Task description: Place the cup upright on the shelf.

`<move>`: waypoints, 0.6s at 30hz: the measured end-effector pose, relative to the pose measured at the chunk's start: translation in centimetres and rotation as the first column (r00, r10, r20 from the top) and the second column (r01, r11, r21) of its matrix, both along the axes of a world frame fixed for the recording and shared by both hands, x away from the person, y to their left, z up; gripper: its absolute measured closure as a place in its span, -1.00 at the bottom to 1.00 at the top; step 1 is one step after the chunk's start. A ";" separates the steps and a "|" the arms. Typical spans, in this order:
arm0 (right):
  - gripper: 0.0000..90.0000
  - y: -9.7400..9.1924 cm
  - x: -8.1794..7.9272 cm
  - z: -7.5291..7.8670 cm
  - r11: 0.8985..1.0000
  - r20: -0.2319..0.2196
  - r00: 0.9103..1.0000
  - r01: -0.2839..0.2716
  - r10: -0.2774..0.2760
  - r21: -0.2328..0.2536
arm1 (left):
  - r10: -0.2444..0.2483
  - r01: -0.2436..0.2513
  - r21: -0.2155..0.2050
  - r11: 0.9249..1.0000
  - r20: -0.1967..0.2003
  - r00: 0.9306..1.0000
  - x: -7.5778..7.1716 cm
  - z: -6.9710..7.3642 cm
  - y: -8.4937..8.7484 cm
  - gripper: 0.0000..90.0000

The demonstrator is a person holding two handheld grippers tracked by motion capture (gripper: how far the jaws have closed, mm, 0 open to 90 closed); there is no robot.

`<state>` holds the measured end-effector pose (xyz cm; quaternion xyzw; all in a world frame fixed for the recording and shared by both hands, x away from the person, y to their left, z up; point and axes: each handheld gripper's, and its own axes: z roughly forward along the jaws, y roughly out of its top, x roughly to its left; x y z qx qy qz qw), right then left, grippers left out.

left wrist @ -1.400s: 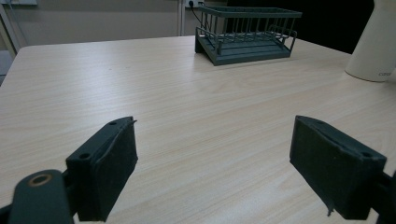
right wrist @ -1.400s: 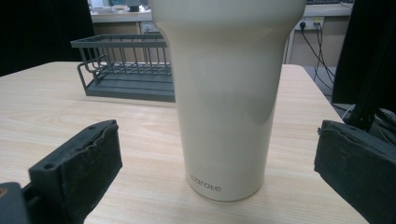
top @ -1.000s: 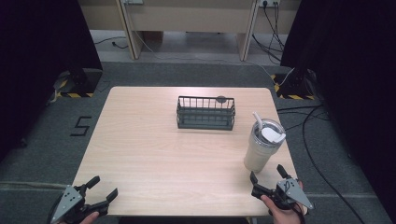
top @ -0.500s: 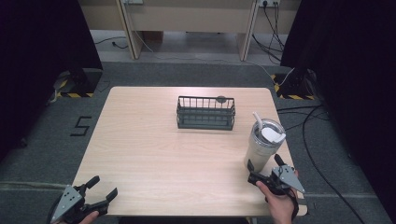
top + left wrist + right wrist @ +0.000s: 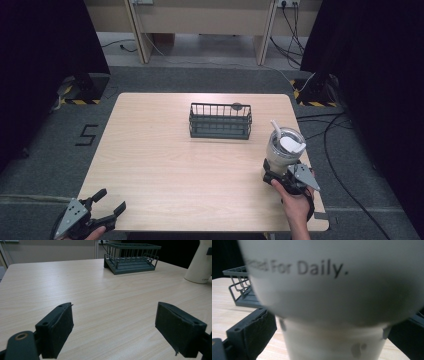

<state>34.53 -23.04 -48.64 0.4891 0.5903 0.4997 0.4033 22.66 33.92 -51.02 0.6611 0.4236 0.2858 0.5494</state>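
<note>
A white lidded tumbler (image 5: 283,147) with a straw stands upright near the table's right edge. My right gripper (image 5: 276,173) is pushed up against its foot, open, with one jaw on each side of the narrow base. In the right gripper view the tumbler (image 5: 332,290) looms very close, printed with "For Daily.", and the right gripper (image 5: 332,336) straddles it; whether the pads touch it is unclear. My left gripper (image 5: 111,201) hovers open at the table's front left corner, nothing between its jaws. In its own view the left gripper (image 5: 115,323) faces bare tabletop, the tumbler (image 5: 200,262) far right.
A dark wire basket (image 5: 220,121) sits at the middle back of the light wooden table (image 5: 165,155); it shows as basket (image 5: 131,257) and basket (image 5: 239,287) in the gripper views. Cables lie on the floor to the right.
My right gripper has moved forward from the front edge until its jaws flank the tumbler's base. The left gripper has stayed put.
</note>
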 end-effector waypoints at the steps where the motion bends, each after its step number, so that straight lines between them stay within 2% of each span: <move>1: -0.97 0.0 0.0 0.0 1.000 0.000 1.000 0.000 0.000 0.000 | 0.000 0.000 0.000 1.000 0.000 1.000 0.0 0.0 0.0 -0.68; 13: -0.98 0.5 0.2 0.1 1.000 0.014 1.000 0.019 -0.019 -0.023 | -0.014 0.014 0.001 1.000 -0.001 1.000 0.0 0.0 -0.2 -0.68; 14: -0.94 0.5 0.2 0.1 0.999 0.018 1.000 0.025 -0.024 -0.030 | -0.014 0.014 0.000 1.000 -0.001 1.000 0.0 0.0 -0.2 -0.68; 15: -0.83 0.6 0.2 0.2 0.998 0.024 0.998 0.053 -0.053 -0.021 | -0.014 0.014 0.000 1.000 -0.001 1.000 0.0 0.0 -0.2 -0.68; 18: -0.82 0.6 0.4 0.2 0.998 0.027 0.998 0.054 -0.053 -0.029 | -0.018 0.018 0.003 1.000 -0.001 1.000 0.0 0.0 -0.2 -0.68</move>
